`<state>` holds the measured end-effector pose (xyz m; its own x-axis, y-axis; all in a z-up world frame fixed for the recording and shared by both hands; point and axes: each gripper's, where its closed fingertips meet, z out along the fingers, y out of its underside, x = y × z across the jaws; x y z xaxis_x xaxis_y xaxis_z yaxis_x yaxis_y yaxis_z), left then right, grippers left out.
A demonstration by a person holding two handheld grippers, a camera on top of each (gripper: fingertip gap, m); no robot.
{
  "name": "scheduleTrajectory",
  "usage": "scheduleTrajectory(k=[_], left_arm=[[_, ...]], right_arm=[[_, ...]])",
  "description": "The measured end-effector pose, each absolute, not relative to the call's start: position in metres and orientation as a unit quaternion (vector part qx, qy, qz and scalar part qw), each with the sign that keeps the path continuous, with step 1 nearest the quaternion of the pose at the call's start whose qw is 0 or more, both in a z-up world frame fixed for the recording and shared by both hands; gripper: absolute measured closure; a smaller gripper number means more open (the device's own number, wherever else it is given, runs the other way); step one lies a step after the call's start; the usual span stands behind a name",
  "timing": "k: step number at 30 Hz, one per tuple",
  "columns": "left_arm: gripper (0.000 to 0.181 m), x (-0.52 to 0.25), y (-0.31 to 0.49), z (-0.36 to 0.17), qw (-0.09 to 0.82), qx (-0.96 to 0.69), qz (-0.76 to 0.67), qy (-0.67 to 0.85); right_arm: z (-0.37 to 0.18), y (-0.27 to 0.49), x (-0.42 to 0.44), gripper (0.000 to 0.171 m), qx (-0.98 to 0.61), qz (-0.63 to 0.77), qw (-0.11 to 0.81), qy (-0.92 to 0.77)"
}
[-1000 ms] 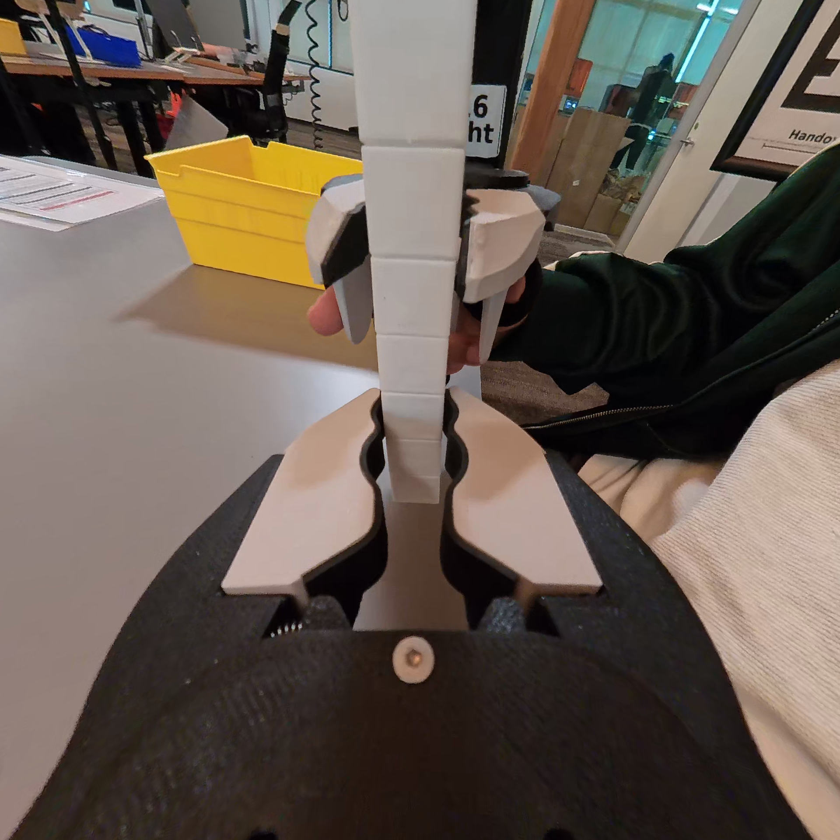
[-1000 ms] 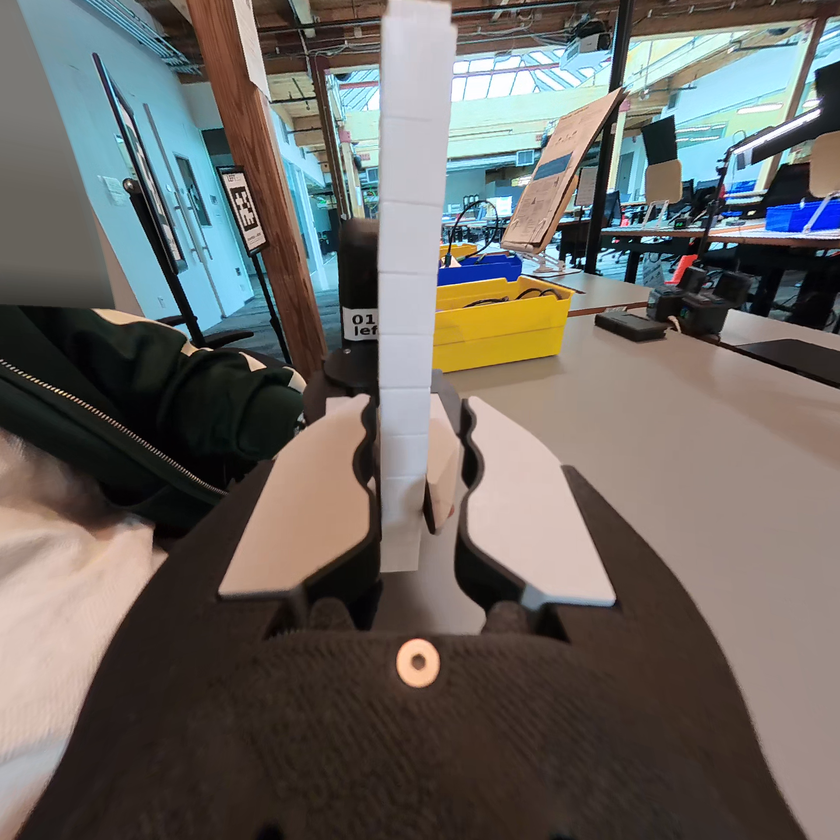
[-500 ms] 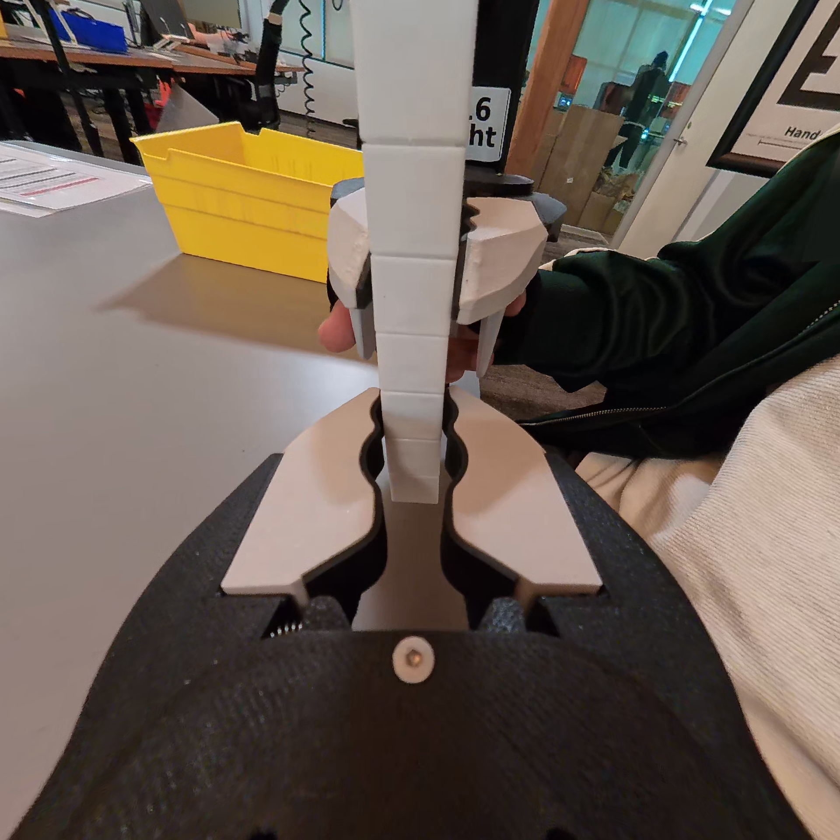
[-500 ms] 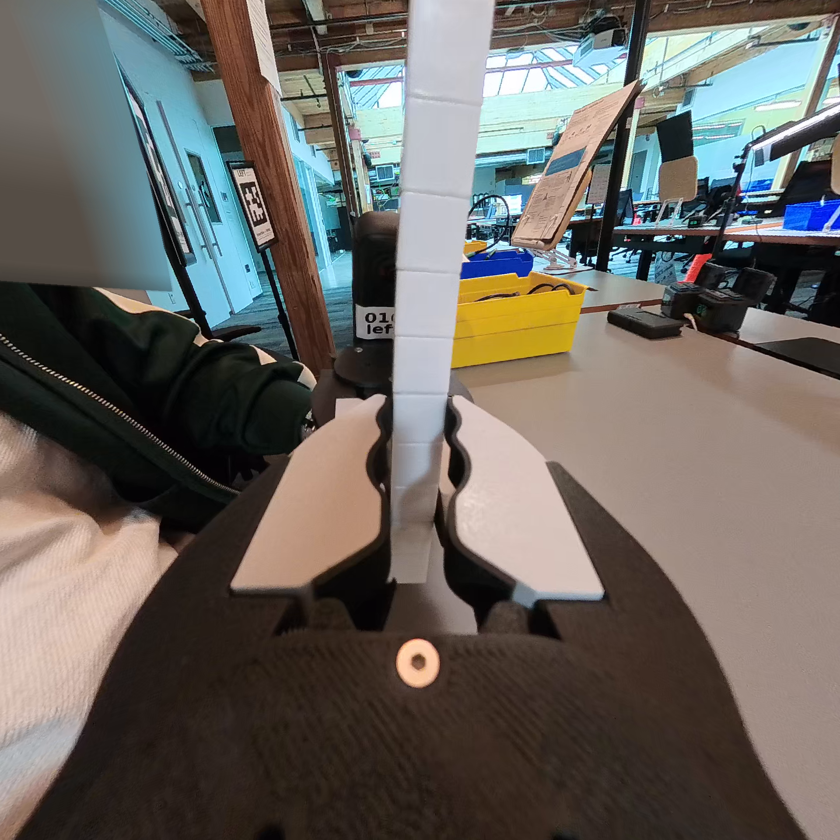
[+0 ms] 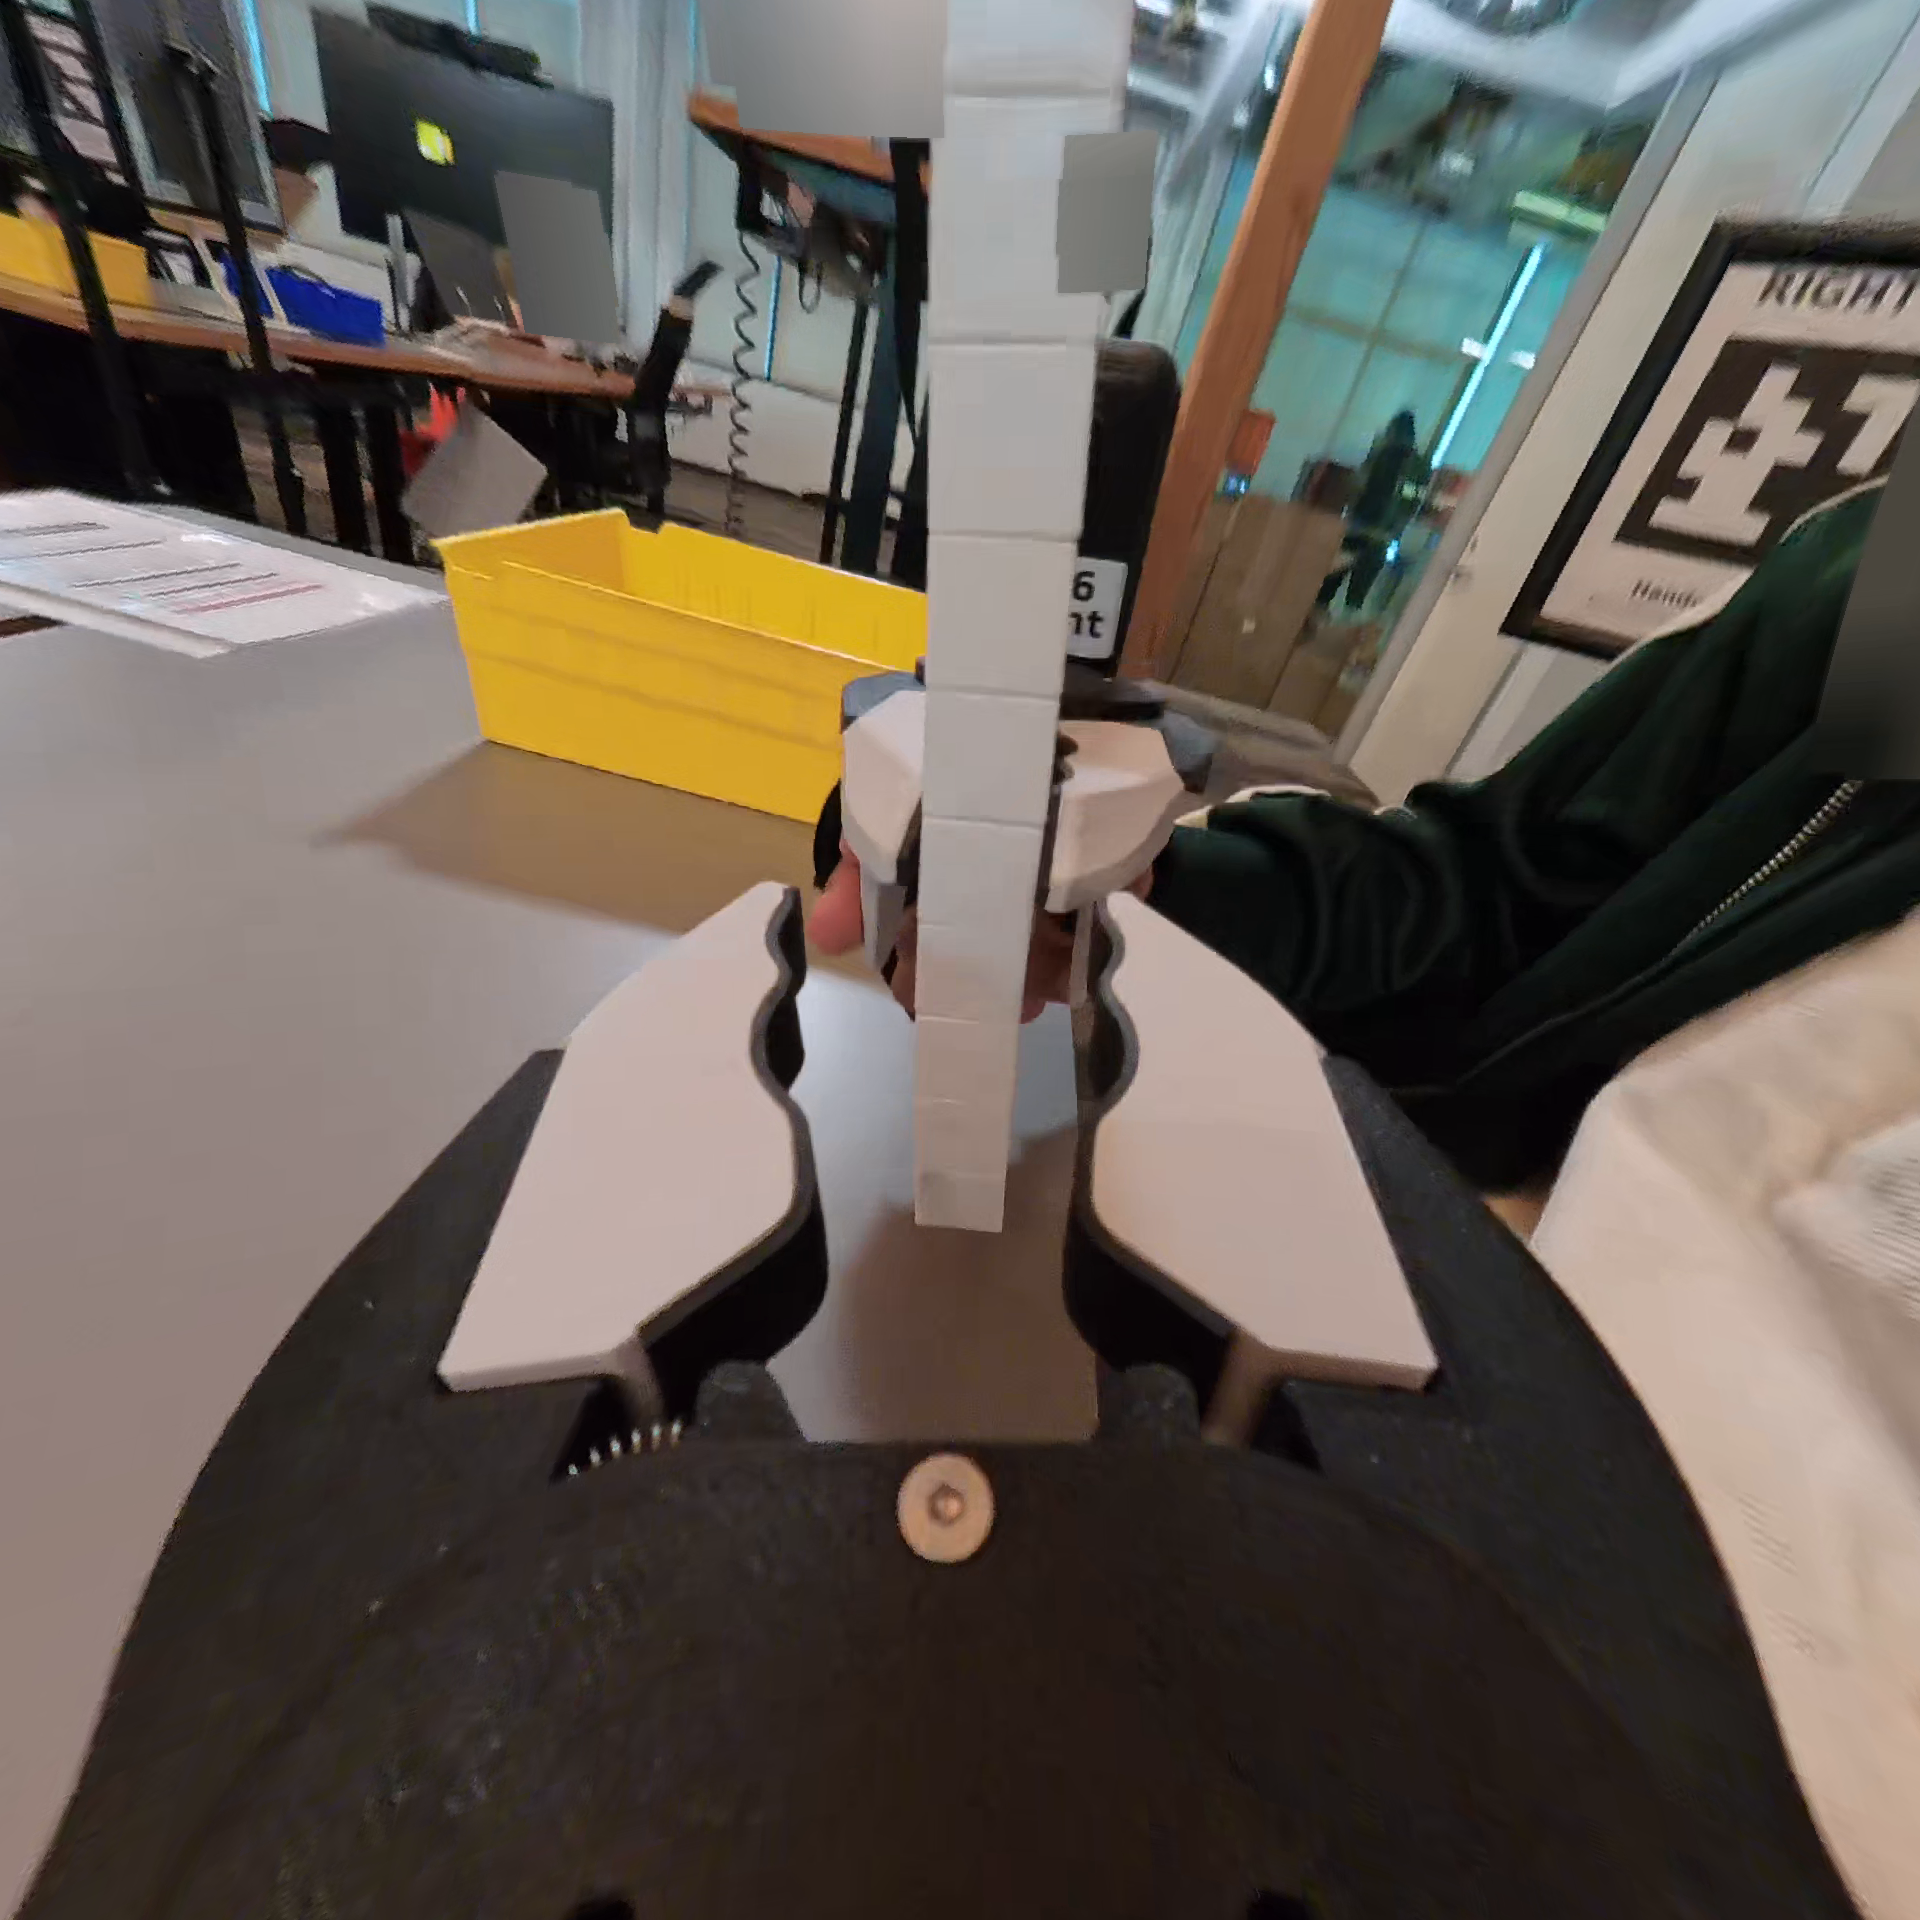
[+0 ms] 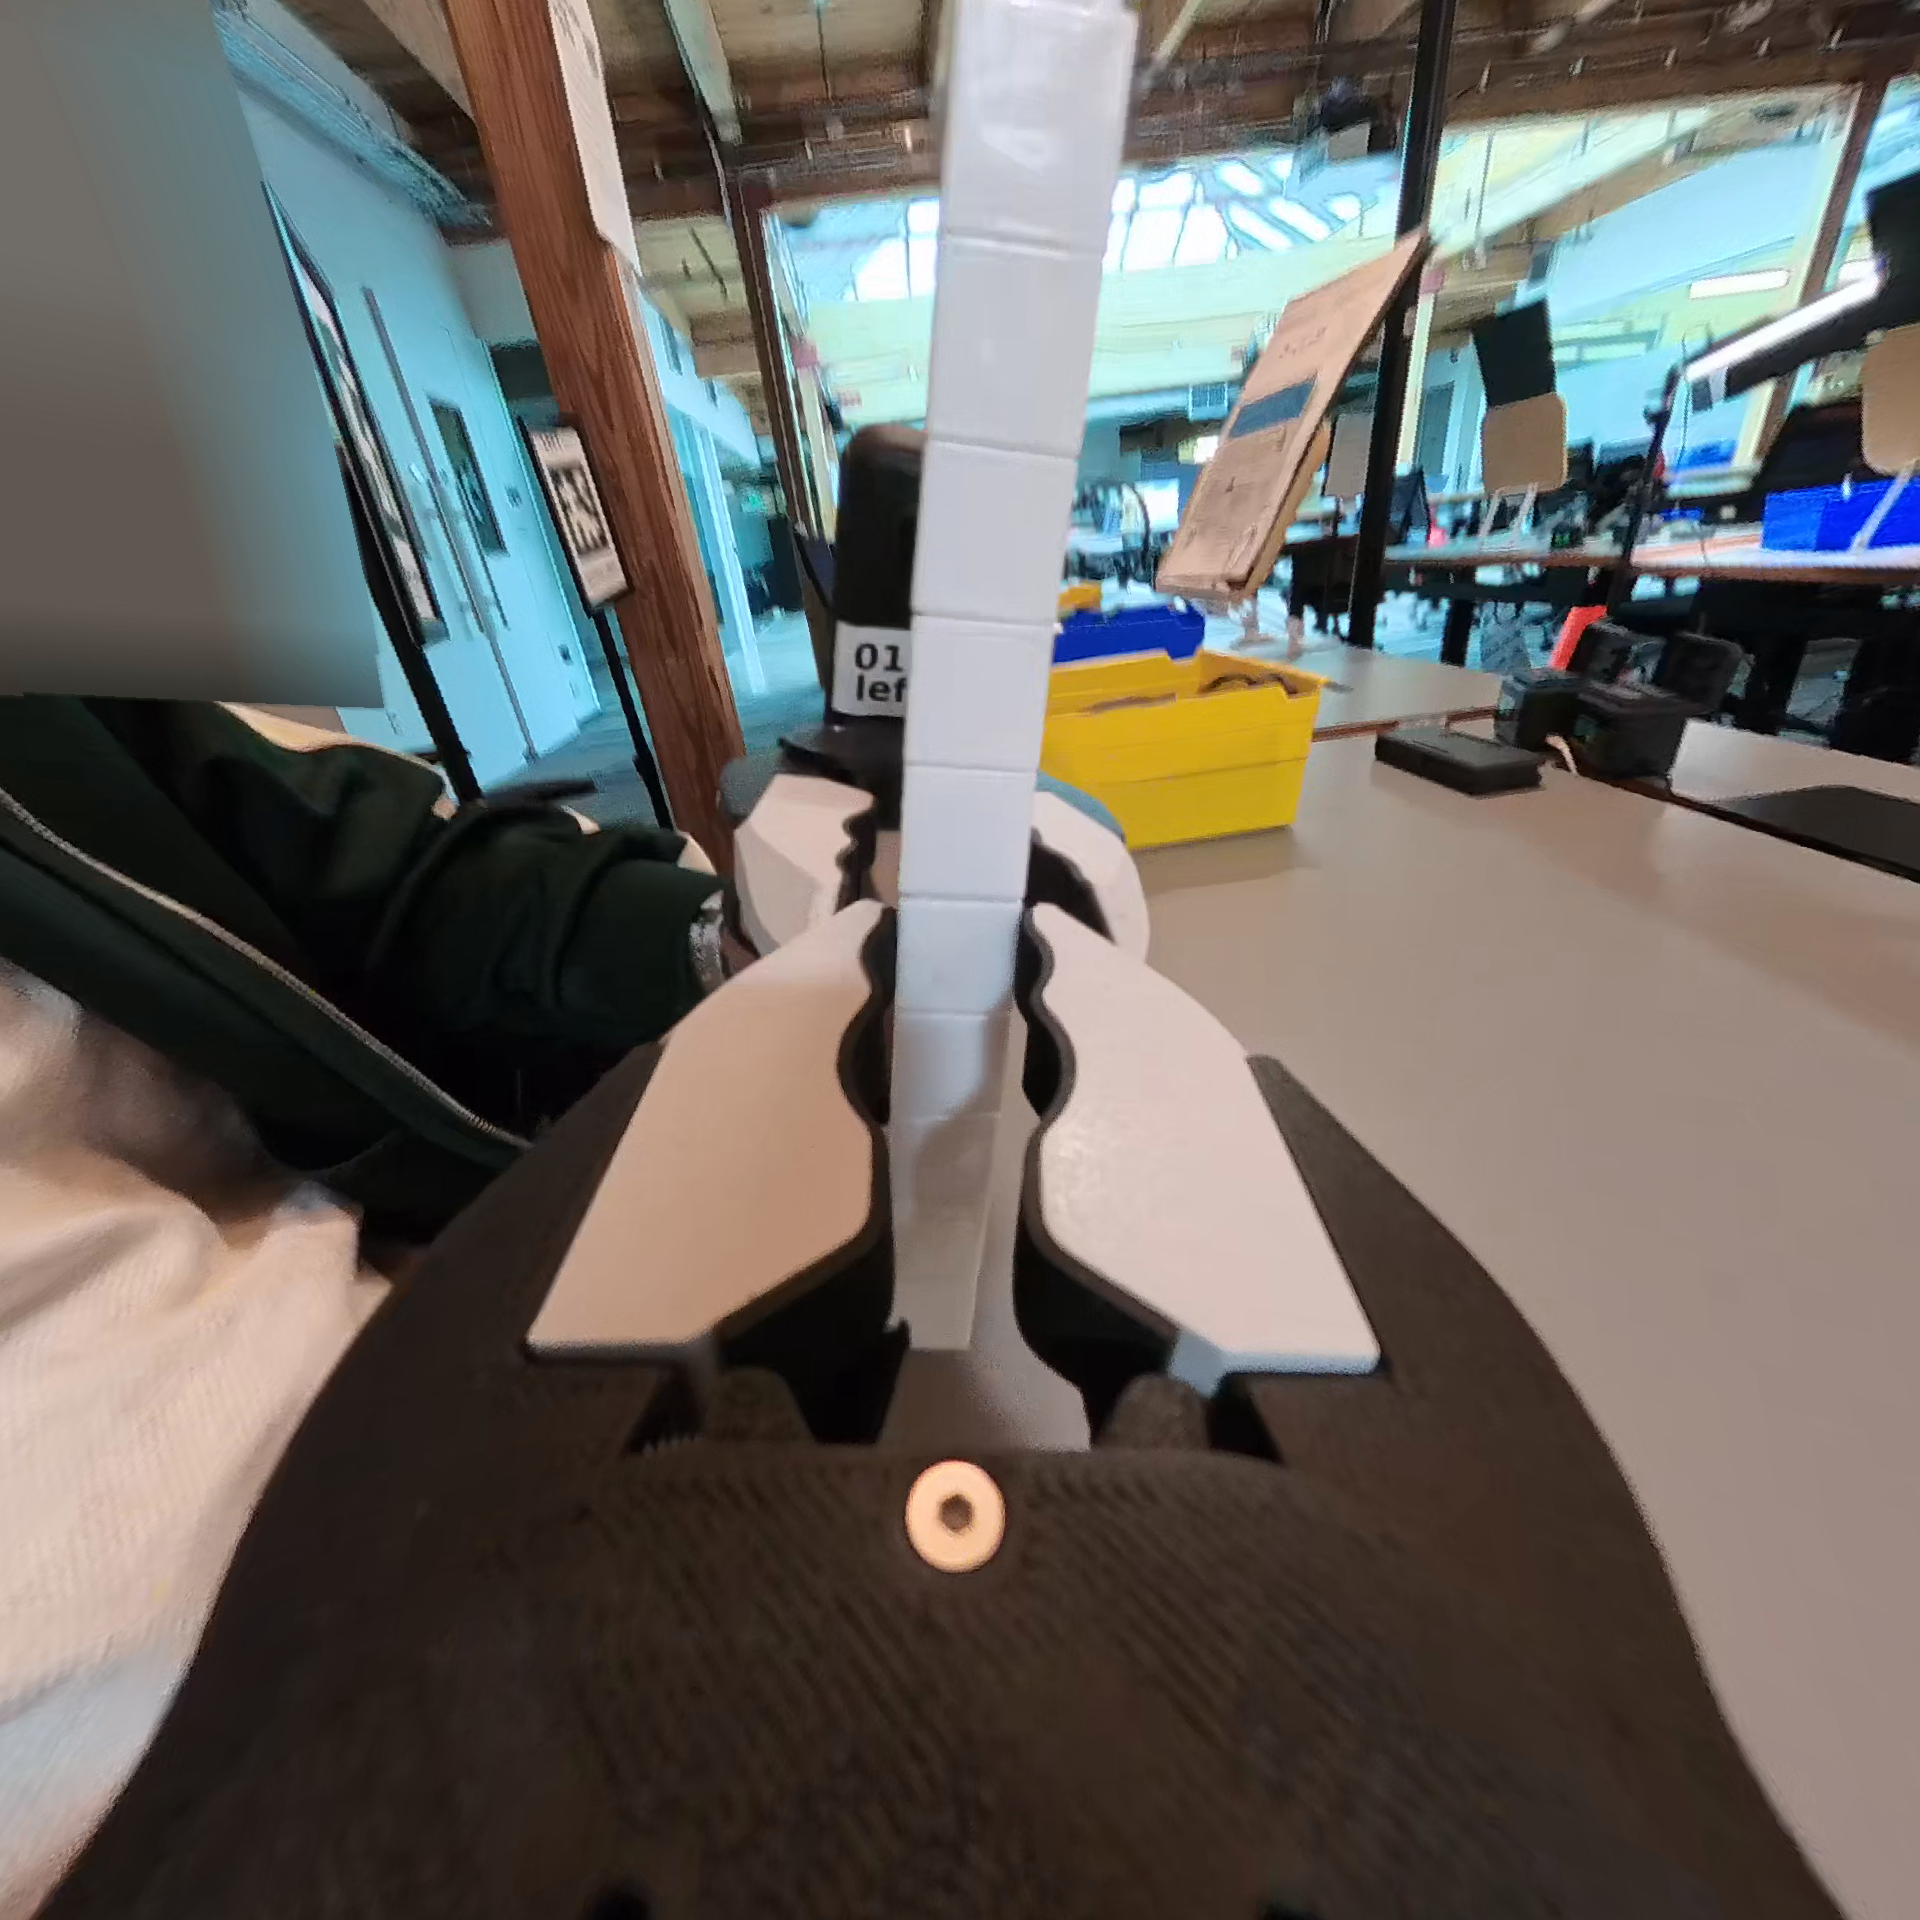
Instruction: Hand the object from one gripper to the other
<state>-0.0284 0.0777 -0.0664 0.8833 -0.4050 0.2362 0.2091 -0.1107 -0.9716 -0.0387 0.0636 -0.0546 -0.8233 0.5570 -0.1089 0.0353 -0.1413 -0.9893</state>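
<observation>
A matt white plastic segmented bar (image 5: 997,790) with fine seams. Left gripper (image 5: 945,1039): smooth matt white pads on a grainy, ribbed black plastic body. A glossy yellow plastic bin (image 5: 665,665) at ten o'clock on a smooth matt grey table (image 5: 229,935).

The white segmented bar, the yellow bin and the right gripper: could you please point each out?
white segmented bar (image 5: 1003,623), left wrist view, a middle segment.
yellow bin (image 5: 644,665), left wrist view, its near side wall.
right gripper (image 6: 954,997), right wrist view, midway between its fingertips.
</observation>
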Motion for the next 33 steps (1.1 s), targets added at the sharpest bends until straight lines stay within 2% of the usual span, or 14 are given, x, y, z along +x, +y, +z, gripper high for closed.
scheduleTrajectory(k=[2, 3, 5, 8, 14, 17, 21, 33], left_arm=[[0.135, -0.022, 0.079, -0.056, 0.659, -0.715, -0.211, 0.100], [0.124, -0.016, 0.079, -0.049, 0.656, -0.716, -0.203, 0.123], [0.115, -0.012, 0.081, -0.039, 0.643, -0.730, -0.185, 0.143], [0.115, -0.013, 0.084, -0.017, 0.658, -0.717, -0.171, 0.156], [0.126, -0.024, 0.092, 0.026, 0.699, -0.674, -0.208, 0.120], [0.128, -0.024, 0.099, 0.031, 0.697, -0.675, -0.212, 0.122], [0.141, -0.019, 0.098, 0.039, 0.712, -0.657, -0.217, 0.119], [0.147, -0.029, 0.089, 0.040, 0.712, -0.660, -0.215, 0.106]], right_arm=[[-0.046, 0.066, -0.037, 0.149, -0.233, 0.740, 0.171, -0.608], [-0.043, 0.069, -0.037, 0.149, -0.235, 0.745, 0.170, -0.601], [-0.037, 0.075, -0.035, 0.149, -0.233, 0.747, 0.183, -0.595], [-0.028, 0.083, -0.034, 0.149, -0.231, 0.748, 0.199, -0.590], [-0.034, 0.082, -0.033, 0.149, -0.229, 0.731, 0.211, -0.607], [-0.038, 0.075, -0.032, 0.149, -0.223, 0.723, 0.213, -0.619], [-0.045, 0.069, -0.032, 0.149, -0.219, 0.713, 0.209, -0.633], [-0.053, 0.058, -0.032, 0.149, -0.216, 0.714, 0.193, -0.638]])
